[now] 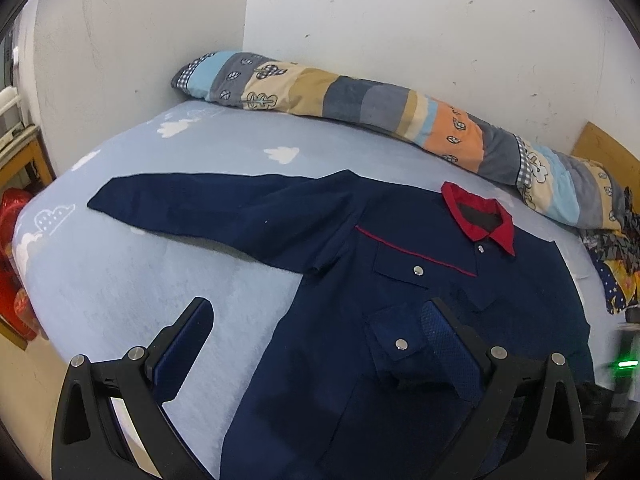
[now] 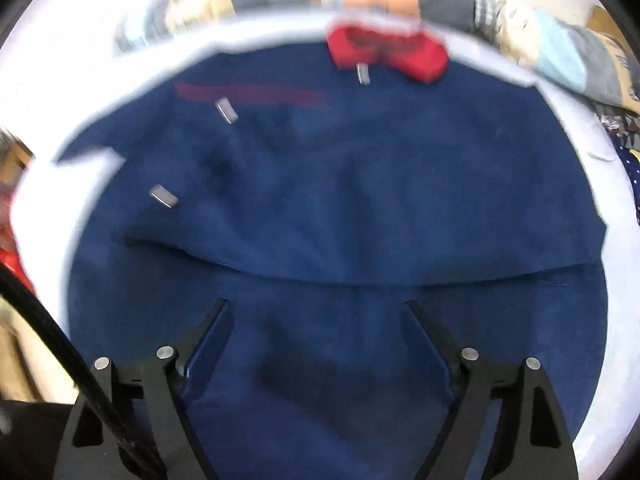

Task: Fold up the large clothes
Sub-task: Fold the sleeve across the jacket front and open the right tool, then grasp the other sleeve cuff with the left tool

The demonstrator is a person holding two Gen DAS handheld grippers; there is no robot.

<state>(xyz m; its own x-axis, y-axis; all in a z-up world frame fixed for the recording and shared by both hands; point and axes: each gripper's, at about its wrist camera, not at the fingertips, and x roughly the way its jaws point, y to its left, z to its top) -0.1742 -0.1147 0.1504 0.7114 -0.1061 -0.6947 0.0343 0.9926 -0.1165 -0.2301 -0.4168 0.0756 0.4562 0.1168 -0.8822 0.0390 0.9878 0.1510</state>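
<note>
gripper (image 2: 316, 308) spread wide above navy shirt (image 2: 360, 200).

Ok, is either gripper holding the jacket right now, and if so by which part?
Nothing is held. The left gripper and the right gripper both hang open above the navy jacket, with no cloth pinched between the fingers.

Bed (image 1: 120, 280), pale blue cloud-print sheet. Navy shirt (image 1: 360, 240) lies flat at centre, one sleeve out toward 9 o'clock; patchwork quilt roll (image 1: 360, 100) along the 12-to-3 edge. Dark patterned cloth (image 1: 612, 256) at 3 o'clock, possibly more bedding.
</note>
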